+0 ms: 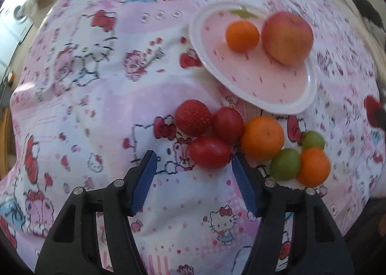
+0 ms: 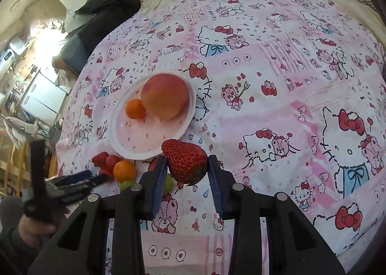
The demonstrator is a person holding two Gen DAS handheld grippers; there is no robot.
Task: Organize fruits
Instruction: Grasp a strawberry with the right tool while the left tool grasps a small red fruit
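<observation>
Strawberry [image 2: 185, 161]: pinched between the blue pads of the right gripper [image 2: 187, 173], lifted just near of the plate [image 2: 120, 139]; red, seeded, dark leafy end pointing down.
Risk: soft flesh may bruise if squeezed harder, or slip out since only its sides are held.
Left gripper [image 1: 191, 166]: jaws spread wide, holding nothing, tips flanking a cherry tomato [image 1: 209, 152].
Risk at pile: closing here could nudge the touching fruit and roll it across the loose printed cloth [image 1: 96, 106].
Pile: second strawberry [image 1: 193, 117], another tomato [image 1: 228, 124], two mandarins [image 1: 263, 138], two green grapes [image 1: 285, 164], clustered near of the plate.
Plate, farther: pink, white rim, holding a small orange [image 1: 242, 36] beside an apple [image 1: 287, 38].
</observation>
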